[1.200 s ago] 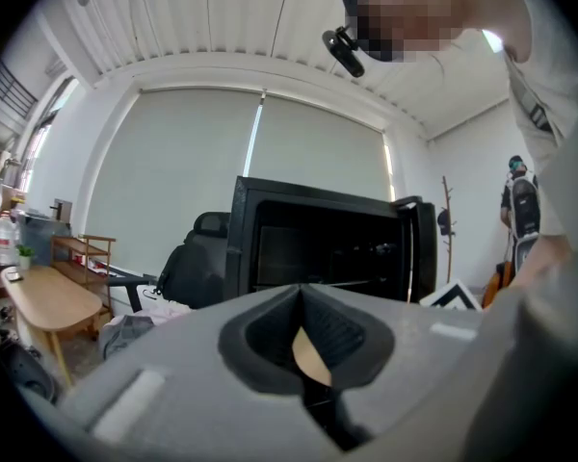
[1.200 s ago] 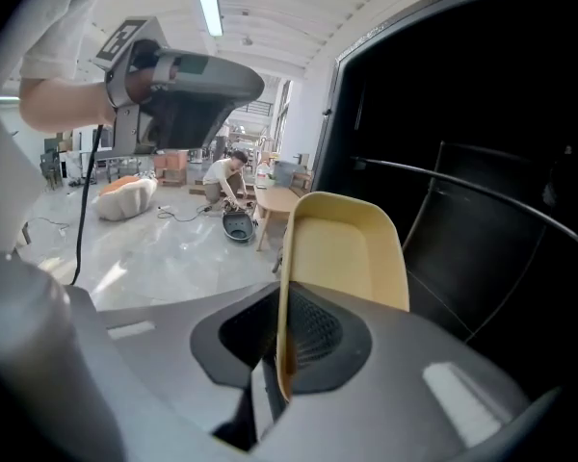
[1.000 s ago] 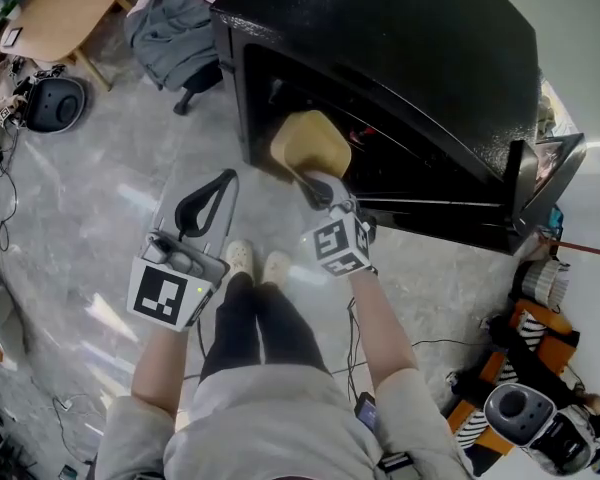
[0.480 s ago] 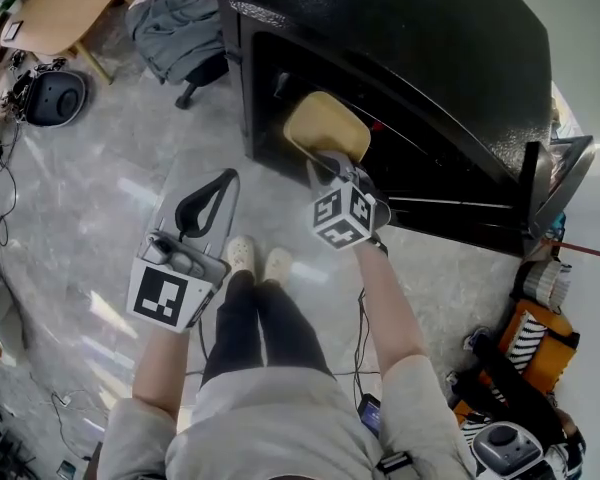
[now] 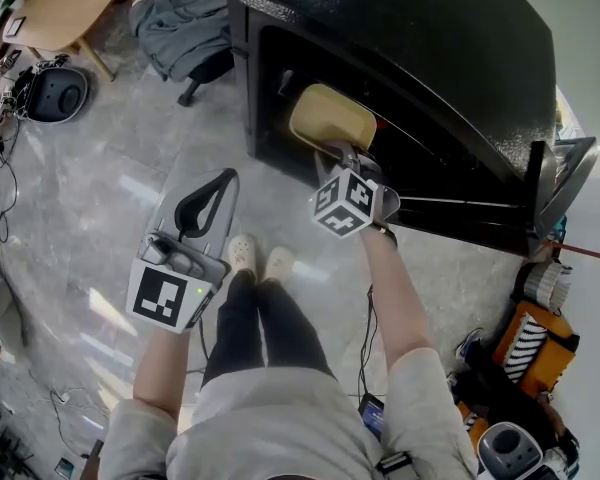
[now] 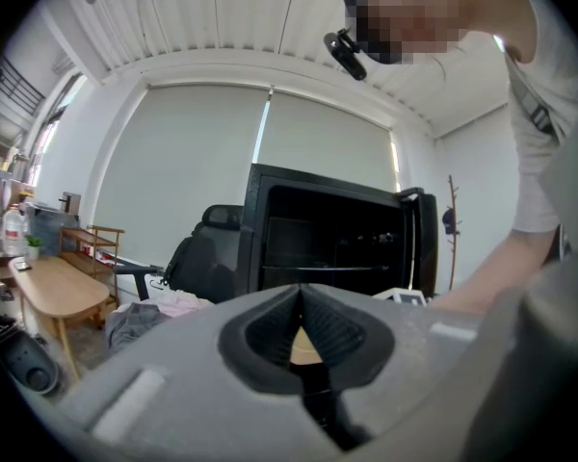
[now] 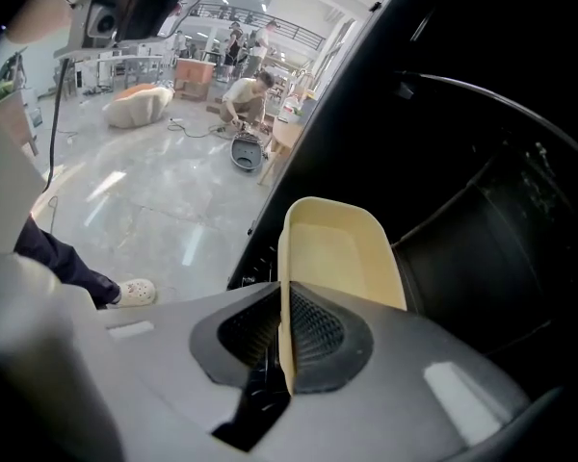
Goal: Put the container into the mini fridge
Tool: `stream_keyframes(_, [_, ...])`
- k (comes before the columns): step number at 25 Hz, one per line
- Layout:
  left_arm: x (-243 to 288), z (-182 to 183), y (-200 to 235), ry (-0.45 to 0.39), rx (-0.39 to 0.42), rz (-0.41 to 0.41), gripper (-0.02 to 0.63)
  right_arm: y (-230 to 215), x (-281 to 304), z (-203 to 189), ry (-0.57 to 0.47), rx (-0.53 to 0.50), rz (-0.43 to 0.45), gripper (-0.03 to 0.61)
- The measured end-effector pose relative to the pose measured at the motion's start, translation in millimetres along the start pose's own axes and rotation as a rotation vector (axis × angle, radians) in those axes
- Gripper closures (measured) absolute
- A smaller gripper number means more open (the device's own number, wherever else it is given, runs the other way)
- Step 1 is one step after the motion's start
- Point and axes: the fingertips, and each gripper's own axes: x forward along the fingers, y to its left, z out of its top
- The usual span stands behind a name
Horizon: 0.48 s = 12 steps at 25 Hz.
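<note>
The container point(image 5: 332, 120), a shallow cream tub, sat at the mouth of the mini fridge point(image 5: 410, 28), just at twelve o'clock from my right gripper point(image 5: 338, 156). From the right gripper view the tub point(image 7: 337, 248) stood on edge, with its open side facing three o'clock. My right gripper point(image 7: 281, 330) had one thin side wall pinched between its ribbed pads. Nothing else held the tub up.

That was my main worry. With such a narrow grip on one wall and the rest of the tub hanging out ahead, it could have swung or slid out of the pads if I had jerked my wrist. The far rim was close to the dark cavity point(image 7: 482, 210). If I had pushed in crooked it could have caught the frame or a shelf edge, and that would have twisted it loose.

The inside was too dark for me to tell whether anything lay under the tub, so I thought letting go there might drop it to the floor.

My left gripper point(image 5: 220, 180) hung at about eight o'clock from the right one, well clear of the fridge. Its jaws point(image 6: 302, 330) were pressed together on nothing, so it could not have caught the tub.
</note>
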Motion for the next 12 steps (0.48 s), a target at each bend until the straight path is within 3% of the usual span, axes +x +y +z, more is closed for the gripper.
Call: stream_keyframes(12, [-1,-1,4,0.002,-0.004,0.009,0.612,-19,9,-7,0.042,-0.047,-0.043,0.537])
